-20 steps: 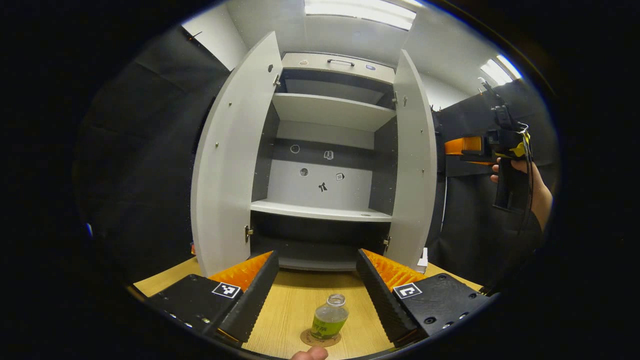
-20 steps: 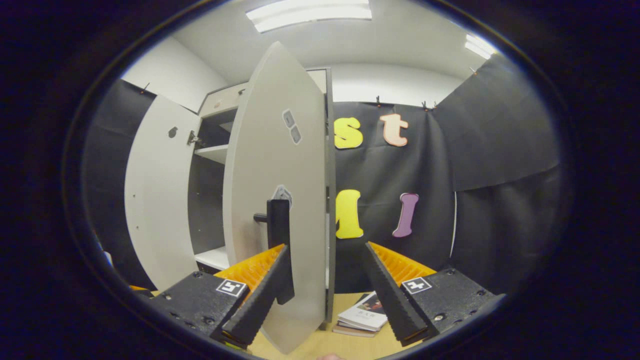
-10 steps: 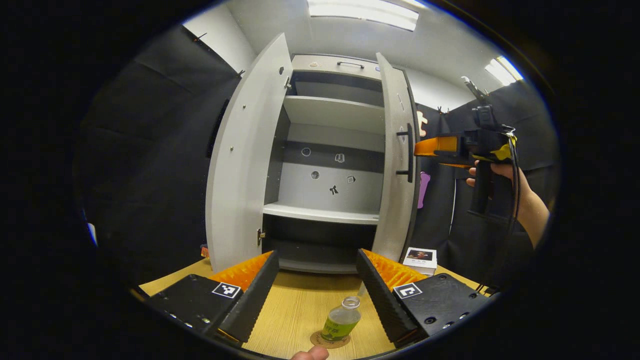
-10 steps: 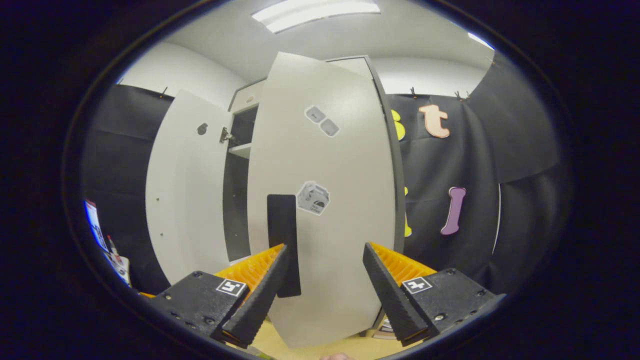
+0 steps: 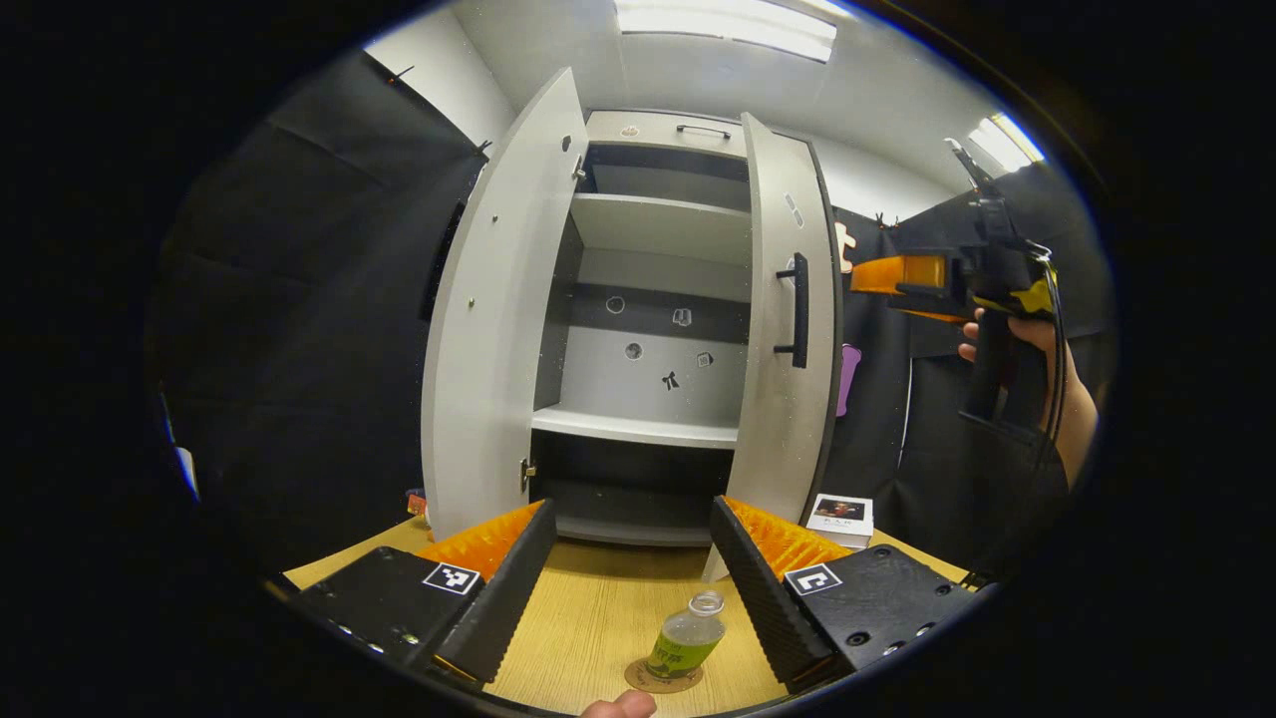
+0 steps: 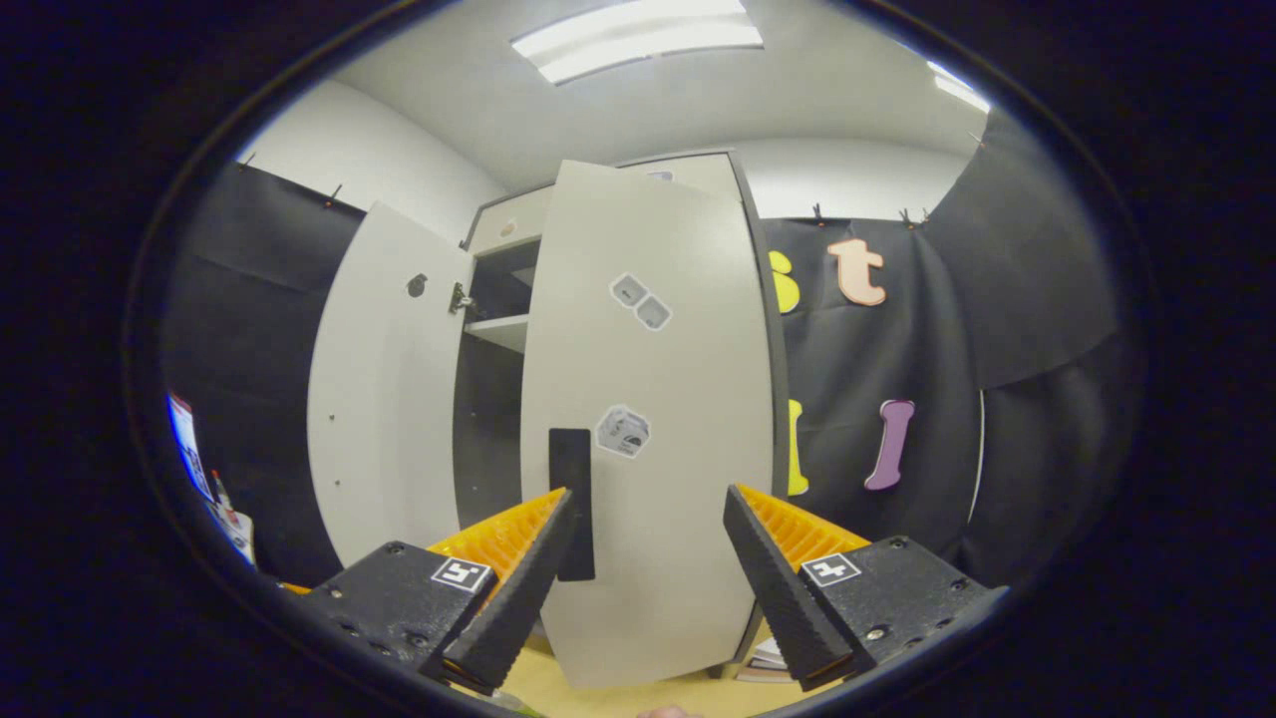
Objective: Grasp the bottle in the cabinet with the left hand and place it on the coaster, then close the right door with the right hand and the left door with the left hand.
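Two doors hang on the tall pale cabinet (image 5: 658, 299) that stands on the wooden table (image 5: 598, 608). Left door (image 5: 498, 319) swung wide open, edge toward the left gripper view. Right door (image 5: 788, 329) partly swung in, its outer face with the dark bar handle (image 5: 797, 309) turned toward the viewer; a gap to the shelves remains between the doors. Shelves inside bare apart from small stickers on the back panel.

Right gripper view: right door (image 6: 658, 419) broad and close ahead, handle (image 6: 571, 499) just past the left finger, two small stickers on the face. Left door (image 6: 384, 389) open farther back.

Right gripper (image 6: 648, 588): jaws spread, nothing between them, not touching the door. It shows in the left gripper view too, held in a hand (image 5: 1047, 369) to the right of the cabinet, apart from the door.

Left gripper (image 5: 633, 588): jaws spread wide, empty, above the table.

Books (image 5: 839, 519) stacked on the table by the cabinet's right foot.

Bottle (image 5: 686, 643) with green label, uncapped, upright on the round coaster (image 5: 663, 680), on the table in front of the cabinet, between the left gripper's fingers but touching neither.
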Motion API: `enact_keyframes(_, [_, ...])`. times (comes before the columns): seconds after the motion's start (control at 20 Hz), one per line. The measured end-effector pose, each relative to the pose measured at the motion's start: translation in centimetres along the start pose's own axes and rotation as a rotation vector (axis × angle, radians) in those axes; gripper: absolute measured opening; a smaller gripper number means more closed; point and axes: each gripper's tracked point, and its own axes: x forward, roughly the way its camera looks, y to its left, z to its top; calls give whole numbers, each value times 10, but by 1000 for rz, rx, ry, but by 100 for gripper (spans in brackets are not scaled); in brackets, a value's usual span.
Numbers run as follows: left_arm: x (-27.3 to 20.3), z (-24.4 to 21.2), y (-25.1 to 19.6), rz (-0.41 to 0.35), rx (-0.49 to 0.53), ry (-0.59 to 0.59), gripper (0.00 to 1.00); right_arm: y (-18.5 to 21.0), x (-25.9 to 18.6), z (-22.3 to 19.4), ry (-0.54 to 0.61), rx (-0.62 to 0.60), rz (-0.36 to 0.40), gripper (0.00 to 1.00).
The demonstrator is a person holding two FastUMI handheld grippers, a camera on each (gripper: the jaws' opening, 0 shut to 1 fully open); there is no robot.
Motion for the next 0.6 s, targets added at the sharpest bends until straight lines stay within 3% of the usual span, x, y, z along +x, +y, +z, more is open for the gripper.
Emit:
enact_keyframes(0.3, [2,26,-22,-67,-1,-48,95,-26,-64,-40,26,49,-130,99])
enact_keyframes(0.35, [2,25,-28,-83,-3,-43,99,-29,-76,-52,44,61,-152,98])
enact_keyframes(0.45, [2,25,-34,-101,-4,-36,95,-35,-100,-72,59,81,-185,94])
enact_keyframes(0.55, [2,23,-41,-114,-12,-29,99,-41,-119,-93,80,90,-233,94])
enact_keyframes(0.6, [1,20,-45,-123,-16,-19,95,-47,-128,-101,88,83,-258,98])
